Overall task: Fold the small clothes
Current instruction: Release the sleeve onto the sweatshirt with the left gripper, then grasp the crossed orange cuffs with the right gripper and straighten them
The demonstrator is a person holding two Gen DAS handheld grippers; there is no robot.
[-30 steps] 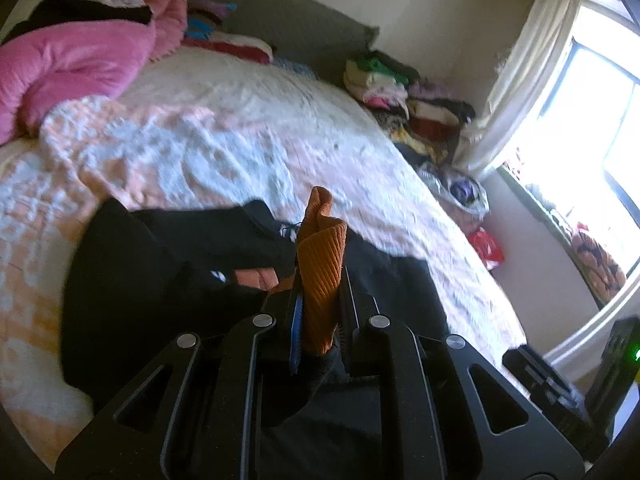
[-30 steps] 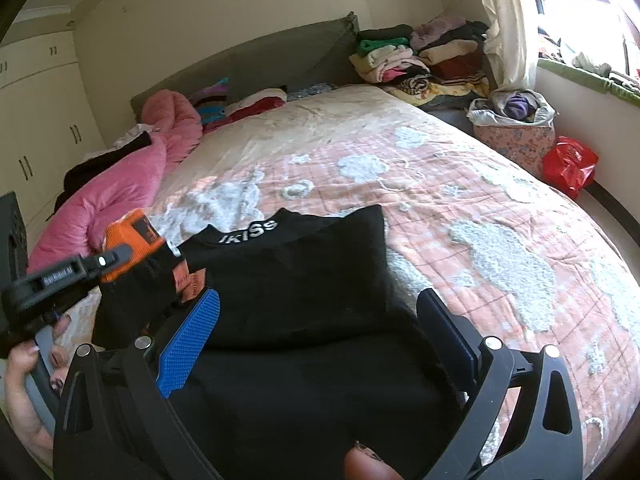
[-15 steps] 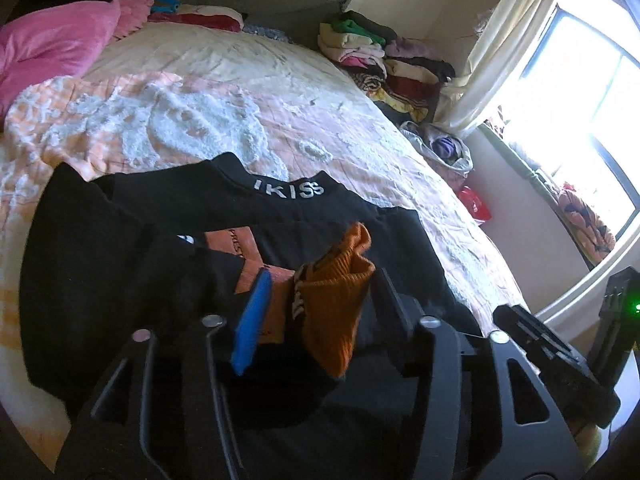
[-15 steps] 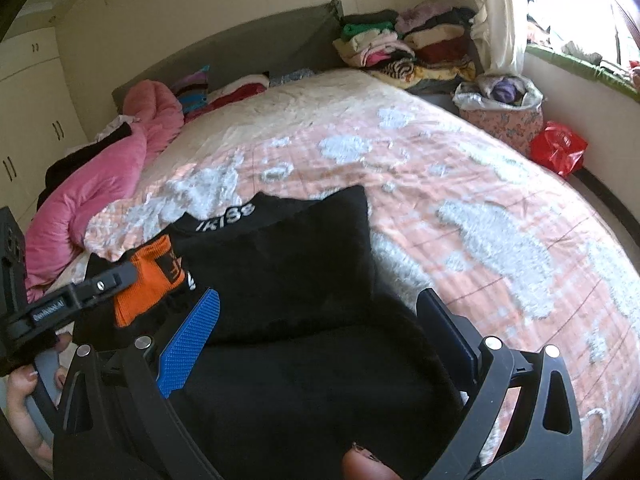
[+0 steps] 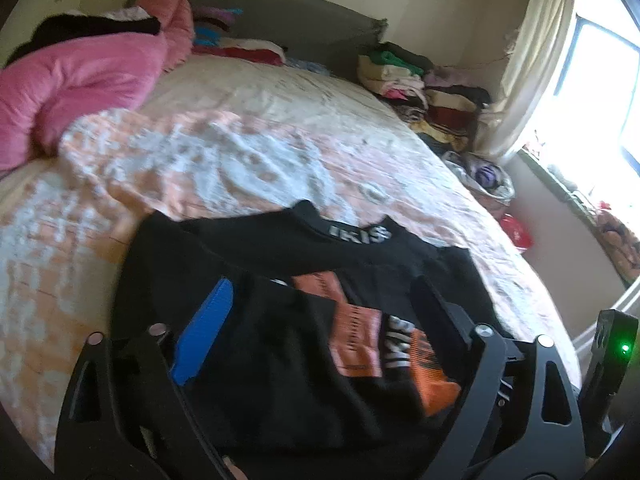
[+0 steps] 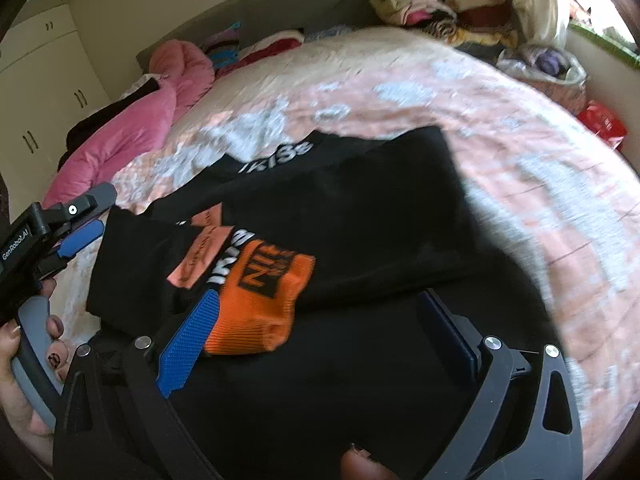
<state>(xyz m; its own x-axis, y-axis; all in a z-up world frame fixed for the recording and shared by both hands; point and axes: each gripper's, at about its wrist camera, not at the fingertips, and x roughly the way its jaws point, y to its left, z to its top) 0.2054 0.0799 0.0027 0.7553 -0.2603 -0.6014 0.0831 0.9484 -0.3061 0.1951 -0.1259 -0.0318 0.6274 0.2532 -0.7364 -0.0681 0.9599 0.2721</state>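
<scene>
A black sweater [image 5: 280, 248] with white lettering on its collar lies on the pink and white bedspread [image 5: 200, 152]. Its sleeve is folded across the front, and the orange cuff [image 5: 430, 376] rests flat on the black cloth. My left gripper [image 5: 320, 304] hovers just over the sleeve with its jaws opening wide; the cuff lies low between them, and neither pad presses on it. In the right wrist view the orange cuff [image 6: 264, 296] lies beside the blue pad of my right gripper [image 6: 320, 320], which is open above the sweater's lower part. The left gripper [image 6: 98, 212] shows at the left edge, held by a hand [image 6: 24, 344].
A pink duvet [image 5: 72, 80] is heaped at the far left of the bed. Folded clothes [image 5: 420, 80] are stacked at the far right corner by the curtain. A plastic bag [image 5: 488, 176] and a red bag [image 5: 516, 234] stand on the floor. White cupboards [image 6: 40, 80] line the left wall.
The left gripper went from shut on the raised orange cuff to wide open, and the cuff now lies on the sweater. The right gripper sank closer to the cloth.
</scene>
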